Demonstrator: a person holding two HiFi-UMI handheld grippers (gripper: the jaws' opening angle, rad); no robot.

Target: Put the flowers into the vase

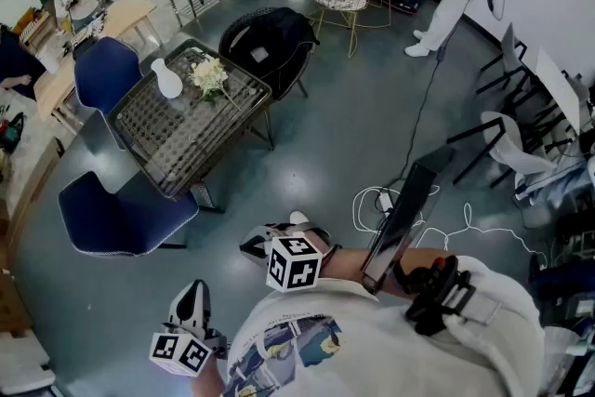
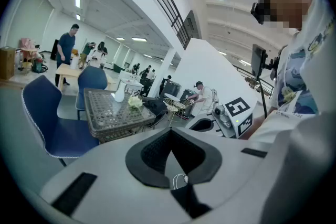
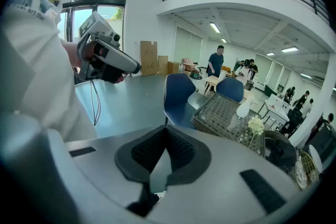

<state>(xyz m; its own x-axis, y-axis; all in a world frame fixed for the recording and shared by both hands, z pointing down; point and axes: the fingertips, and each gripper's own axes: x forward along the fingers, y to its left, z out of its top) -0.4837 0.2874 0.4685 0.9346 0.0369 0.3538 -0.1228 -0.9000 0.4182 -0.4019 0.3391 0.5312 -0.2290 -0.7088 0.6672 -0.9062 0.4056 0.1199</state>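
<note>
Presently the left hand-held gripper (image 2: 171, 131) and the right hand-held gripper (image 3: 165, 128) are closed, empty; if not opened, the flowers (image 1: 210, 74) at upper left could be pushed against the vase (image 1: 168, 81).

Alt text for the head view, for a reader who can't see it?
A white vase stands beside pale flowers lying on a wicker table, across the grey floor from the person. The left tongs and right tongs are near the person's body, far from the table.
</note>
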